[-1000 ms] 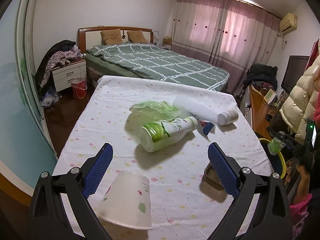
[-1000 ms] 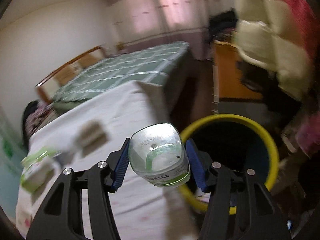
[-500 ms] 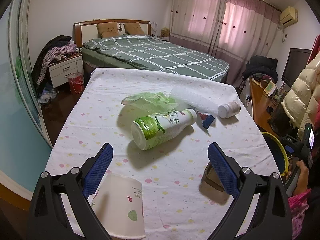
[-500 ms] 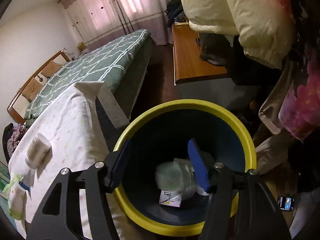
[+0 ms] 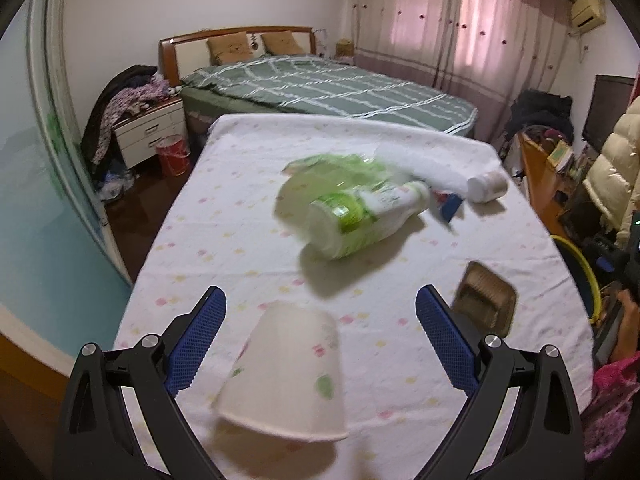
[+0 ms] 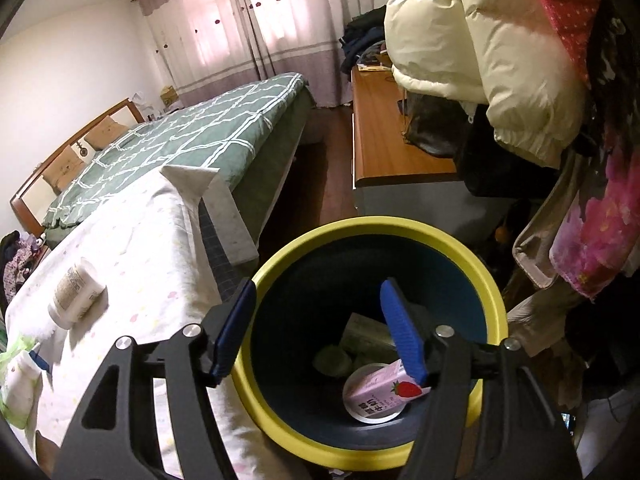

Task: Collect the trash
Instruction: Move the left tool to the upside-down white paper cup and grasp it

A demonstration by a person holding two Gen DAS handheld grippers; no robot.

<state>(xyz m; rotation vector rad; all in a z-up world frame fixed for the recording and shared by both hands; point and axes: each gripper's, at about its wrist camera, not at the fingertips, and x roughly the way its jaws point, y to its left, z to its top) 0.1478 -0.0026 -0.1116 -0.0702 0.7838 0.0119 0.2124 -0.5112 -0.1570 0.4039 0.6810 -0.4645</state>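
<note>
Bottle (image 6: 376,394) now inside bin (image 6: 280,396)

In the left wrist view a paper cup (image 5: 286,372) lies on its side at lower centre on the table (image 5: 240,240). Above it, mid-frame, lies a bottle (image 5: 360,216), a crumpled bag (image 5: 340,164) behind it. A small jar (image 5: 488,186) lies at upper right, a tray (image 5: 486,300) at right. In the right wrist view a bin (image 6: 320,444) fills the lower centre, right of the table, a carton (image 6: 384,394) inside.
</note>
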